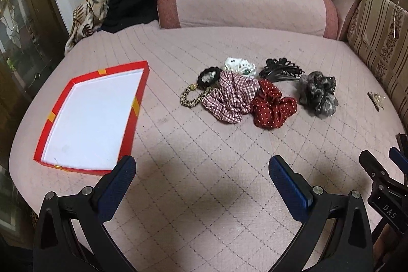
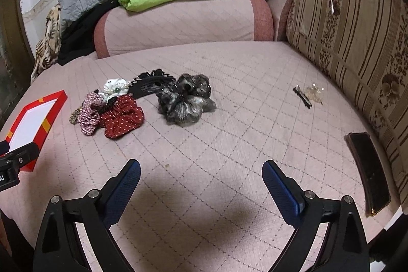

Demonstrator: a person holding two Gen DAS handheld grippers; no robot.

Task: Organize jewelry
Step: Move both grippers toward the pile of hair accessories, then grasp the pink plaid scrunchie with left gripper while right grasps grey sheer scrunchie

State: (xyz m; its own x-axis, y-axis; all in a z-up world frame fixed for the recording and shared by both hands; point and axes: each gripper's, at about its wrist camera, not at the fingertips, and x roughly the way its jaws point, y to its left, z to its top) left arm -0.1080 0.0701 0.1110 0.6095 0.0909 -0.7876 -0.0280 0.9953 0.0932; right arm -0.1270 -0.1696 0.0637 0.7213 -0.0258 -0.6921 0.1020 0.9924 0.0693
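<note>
Lying on a pink quilted mattress (image 1: 216, 157), the task's things form a loose cluster, with a red shallow tray (image 1: 139, 103) well apart to its left. The tray's white floor is bare; its long axis runs from the near edge away toward the bolster (image 1: 244, 9) at the back, leaning slightly rightward in the left wrist view.

The cluster strings out left to right. A leopard-print hair tie (image 1: 190, 97) sits at the left end, touching a black round scrunchie (image 1: 209, 77) behind it. Next comes a pink checked scrunchie (image 1: 229, 98), overlapped on its right by a red dotted scrunchie (image 1: 272, 107). Behind these lies a white pearl clip (image 1: 239, 65). A black claw clip (image 1: 281, 70) lies flat with its long axis across the view, its teeth fanning to the right. A grey sheer scrunchie (image 2: 186, 101) sits just right of it, near but apart from the red one.

Farther right, near the striped cushion (image 2: 357, 42), a slim black barrette (image 2: 303, 96) lies beside a small pale clear clip (image 2: 315, 92), its long axis slanting from far-left to near-right. A dark phone (image 2: 367, 170) lies by the cushion.

The left gripper (image 1: 202, 170) hovers over the mattress, fingers spread wide, nothing between them. The right gripper (image 2: 201, 172) does likewise, fingers wide and empty.
</note>
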